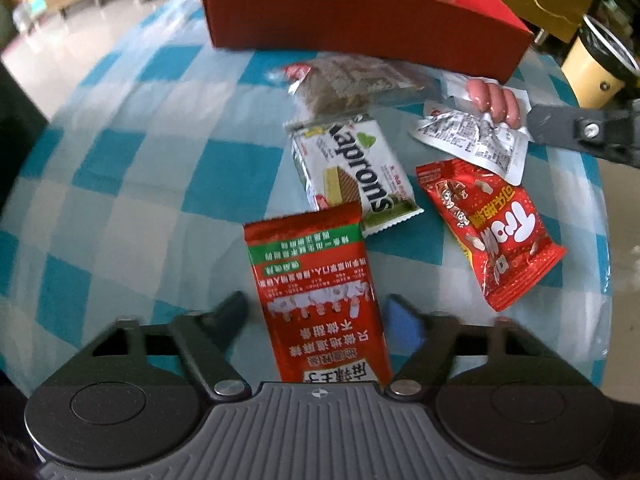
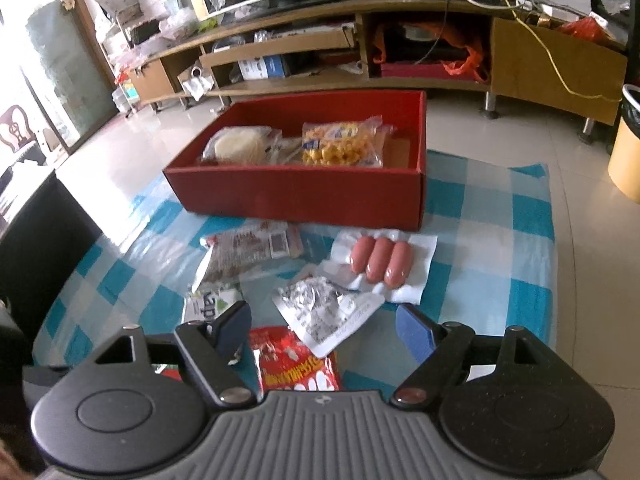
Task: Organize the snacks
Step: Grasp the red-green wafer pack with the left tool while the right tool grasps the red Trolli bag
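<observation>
A red and green snack packet (image 1: 320,300) lies flat on the checked cloth between the jaws of my left gripper (image 1: 318,308). The pads stand close beside its long edges, with a sliver of cloth showing on the left side. Beyond it lie a white wafer pack (image 1: 356,168), a red candy bag (image 1: 496,224), a silver packet (image 1: 472,140), a sausage pack (image 1: 496,104) and a brown clear-wrapped snack (image 1: 344,84). My right gripper (image 2: 322,320) hovers open above the silver packet (image 2: 324,308) and the red candy bag (image 2: 296,364), holding nothing. The sausage pack (image 2: 380,264) lies just ahead of it.
A red cardboard box (image 2: 296,196) stands at the cloth's far side with a yellow corn-snack bag (image 2: 340,144) and a pale round pack (image 2: 236,144) inside. A yellow bin (image 2: 628,152) stands far right. A low TV cabinet (image 2: 552,64) runs behind.
</observation>
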Motion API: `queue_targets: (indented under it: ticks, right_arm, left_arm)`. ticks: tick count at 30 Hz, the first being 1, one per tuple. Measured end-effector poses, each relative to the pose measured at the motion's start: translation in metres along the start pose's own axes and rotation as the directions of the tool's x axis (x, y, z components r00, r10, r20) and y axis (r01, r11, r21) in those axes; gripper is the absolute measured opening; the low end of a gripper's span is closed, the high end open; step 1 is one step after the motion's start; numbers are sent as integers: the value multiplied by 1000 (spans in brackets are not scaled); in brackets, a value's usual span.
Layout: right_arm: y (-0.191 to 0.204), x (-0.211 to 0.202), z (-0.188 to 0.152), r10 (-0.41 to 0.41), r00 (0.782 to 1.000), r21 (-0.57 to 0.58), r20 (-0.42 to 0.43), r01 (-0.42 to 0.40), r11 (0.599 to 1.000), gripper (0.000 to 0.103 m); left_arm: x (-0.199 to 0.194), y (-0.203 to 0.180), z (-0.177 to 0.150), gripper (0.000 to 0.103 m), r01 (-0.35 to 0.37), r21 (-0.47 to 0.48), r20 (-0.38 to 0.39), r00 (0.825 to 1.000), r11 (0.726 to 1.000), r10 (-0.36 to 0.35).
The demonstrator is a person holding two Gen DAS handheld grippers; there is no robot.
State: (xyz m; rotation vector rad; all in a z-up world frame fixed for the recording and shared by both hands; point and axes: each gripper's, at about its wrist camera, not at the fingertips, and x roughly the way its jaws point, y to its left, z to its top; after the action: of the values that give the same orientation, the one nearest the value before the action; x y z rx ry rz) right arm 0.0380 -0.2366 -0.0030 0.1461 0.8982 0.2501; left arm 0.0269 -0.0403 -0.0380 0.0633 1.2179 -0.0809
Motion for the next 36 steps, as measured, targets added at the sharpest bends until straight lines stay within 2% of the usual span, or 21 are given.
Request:
queue_targets:
  ticks: [2, 7, 16, 21, 25, 28, 31, 36]
  right_arm:
    - [-2, 3, -2, 1, 1000, 4, -17, -1, 1000, 79]
    - [-2, 16, -8, 19, 996, 1, -84, -19, 1000, 80]
    - [13, 51, -20, 0, 981, -66, -195, -13, 998, 80]
    - [18, 58, -24, -21, 981, -107, -195, 0, 994, 86]
    - [17, 61, -25, 16, 979, -85, -205, -34, 996, 103]
    - [18, 63, -24, 9, 977, -80, -212, -26, 996, 103]
    - [23, 65, -26, -9, 977, -116, -214, -16, 993, 103]
    - [42, 69, -36, -87, 975, -270, -205, 29, 962, 103]
  left_arm:
    - [-2, 3, 1, 66, 30, -4, -5, 1000, 1000, -31]
    - [-1, 8, 3, 64, 51, -9, -15, 999, 999, -51]
    - [-1, 9, 2, 64, 45, 23, -14, 999, 999, -44]
    - [1, 6, -1, 72, 29, 57, -10, 1000, 998, -29]
    - [5, 3, -8, 88, -20, 81, 0, 1000, 996, 20]
    - [6, 7, -9, 92, -13, 74, -5, 1000, 997, 13]
    - [12, 12, -9, 103, -25, 64, -21, 999, 998, 27]
    - [11, 11, -10, 103, -26, 76, -6, 1000, 997, 27]
